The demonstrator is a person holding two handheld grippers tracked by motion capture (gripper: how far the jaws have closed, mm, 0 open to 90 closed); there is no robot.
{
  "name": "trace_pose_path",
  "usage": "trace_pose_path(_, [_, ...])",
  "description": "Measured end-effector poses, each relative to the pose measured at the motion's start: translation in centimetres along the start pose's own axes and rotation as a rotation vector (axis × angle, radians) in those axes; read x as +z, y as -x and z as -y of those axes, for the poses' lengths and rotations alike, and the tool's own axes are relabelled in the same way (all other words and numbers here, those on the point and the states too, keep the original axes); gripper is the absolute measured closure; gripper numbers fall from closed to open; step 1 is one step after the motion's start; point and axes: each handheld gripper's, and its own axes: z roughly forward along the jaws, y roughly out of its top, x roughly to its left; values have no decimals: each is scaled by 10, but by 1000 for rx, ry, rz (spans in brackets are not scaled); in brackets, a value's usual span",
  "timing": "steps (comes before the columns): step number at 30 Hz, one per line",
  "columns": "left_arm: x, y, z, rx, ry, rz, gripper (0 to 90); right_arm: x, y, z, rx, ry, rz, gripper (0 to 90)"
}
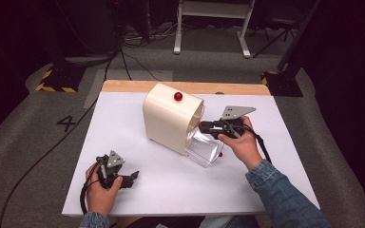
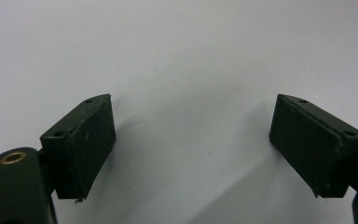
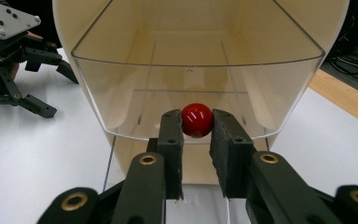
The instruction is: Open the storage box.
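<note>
Right claw [image 3: 196, 140] pinching small red knob [image 3: 197, 120] on clear drawer [image 3: 121, 93], partly out of cream box [image 1: 168, 118] mid-surface [image 1: 138, 190]. Left claw [image 2: 191, 144] spread, resting apart. Risk: round knob slipping free, or unbraced box sliding.

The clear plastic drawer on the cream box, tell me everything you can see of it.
The clear plastic drawer is a see-through bin with a curved front wall and flat sides, tilted open out of the rounded cream box on the white table. Nothing can be seen inside it. On its front sits a glossy red ball knob, clamped between the black jaws of the right gripper. In the high view the drawer leans out of the box's right-hand face, its lower edge close to the table.
</note>
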Motion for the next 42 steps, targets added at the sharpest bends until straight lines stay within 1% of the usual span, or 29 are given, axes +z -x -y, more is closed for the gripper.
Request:
trace_pose_path(5, [0,-1,0,0,-1,4,145,-9,-3,3,-7,-6,8,742])
trace_pose_path(12, [0,-1,-1,-3,-2,4,144,-30,-6,12,6,-2,22,742])
trace_pose_path(13, [0,-1,-1,-3,-2,4,144,-30,-6,12,6,-2,22,742])
trace_pose_path(14, [0,-1,-1,-4,-6,8,144,-37,-7,15,9,1,26,741])
trace_pose_path(22, [1,-1,-1,-8,-6,9,142,-55,-10,24,17,3,38,741])
trace_pose_path(26, [1,-1,-1,-6,-6,8,142,-58,-9,28,21,0,42,741])
trace_pose_path(28, [0,-1,-1,-6,-7,8,142,-58,-9,30,23,-9,44,739])
trace_pose_path(35, [0,-1,-1,-3,-5,3,142,-56,-8,37,23,-11,40,735])
trace_pose_path(38, [0,-1,-1,-2,-6,2,143,-56,-8,42,23,-24,43,732])
trace_pose_path(40, [0,-1,-1,-2,-6,2,143,-56,-8,43,23,-27,45,721])
trace_pose_path(41, [0,-1,-1,-2,-6,2,142,-56,-8,45,23,-28,59,685])
trace_pose_path(42, [0,-1,-1,-2,-5,2,143,-56,-7,46,30,-26,63,662])
